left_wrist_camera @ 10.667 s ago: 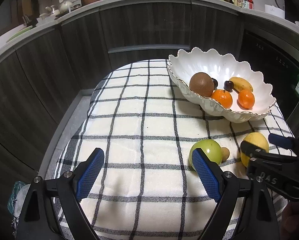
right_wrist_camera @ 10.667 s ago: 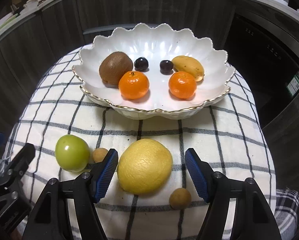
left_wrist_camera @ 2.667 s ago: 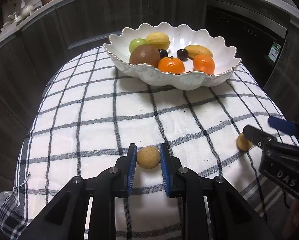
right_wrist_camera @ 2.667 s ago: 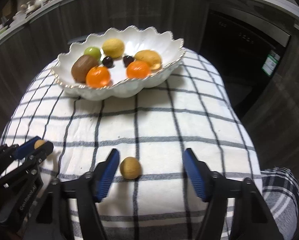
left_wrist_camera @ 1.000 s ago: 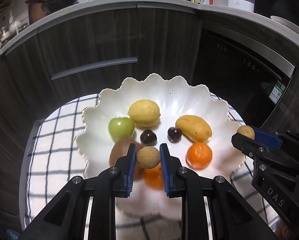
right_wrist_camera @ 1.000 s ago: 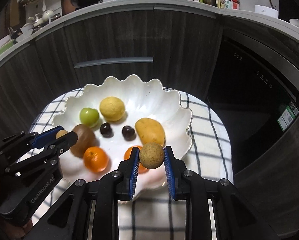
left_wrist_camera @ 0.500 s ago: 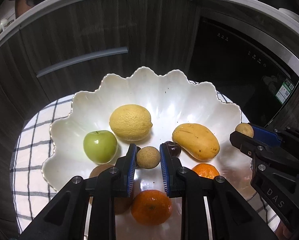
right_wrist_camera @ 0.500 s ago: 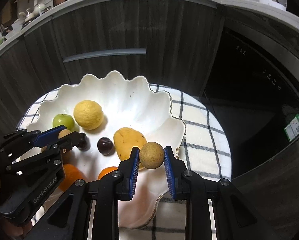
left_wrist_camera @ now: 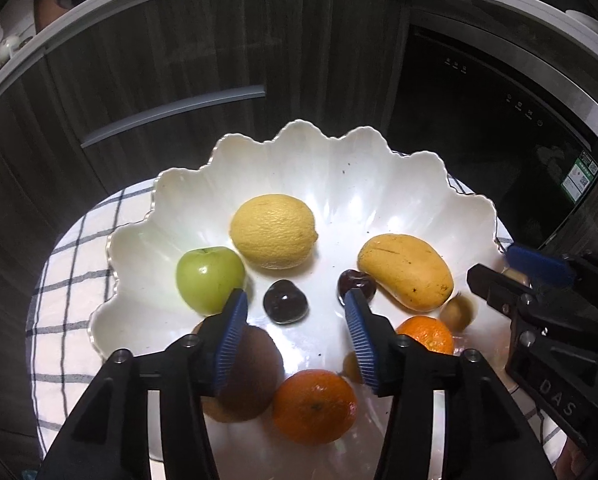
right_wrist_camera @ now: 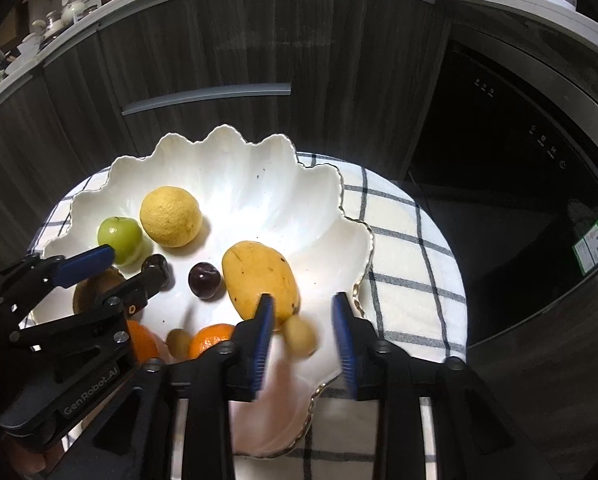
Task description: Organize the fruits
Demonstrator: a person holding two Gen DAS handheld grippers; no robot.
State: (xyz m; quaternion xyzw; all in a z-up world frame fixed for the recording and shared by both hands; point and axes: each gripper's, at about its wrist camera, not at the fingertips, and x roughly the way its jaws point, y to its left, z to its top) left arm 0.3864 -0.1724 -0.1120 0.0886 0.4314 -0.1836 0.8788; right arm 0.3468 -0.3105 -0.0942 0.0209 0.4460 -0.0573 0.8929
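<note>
Fruits now all sit in the scalloped white bowl [left_wrist_camera: 471,216]. Half a second ago each claw pinched a small tan fruit; now both have let go. The left claw [left_wrist_camera: 295,312], jaws wide and empty, hangs at lower centre over a dark cherry [left_wrist_camera: 285,301]. The right claw [right_wrist_camera: 303,318] has also spread open, and its tan fruit [right_wrist_camera: 301,336] blurs between the fingers (dropping, I'd say) beside the mango [right_wrist_camera: 261,276]. The other [right_wrist_camera: 178,342] lies by an orange [right_wrist_camera: 211,338]. Sorting looks nearly finished.
</note>
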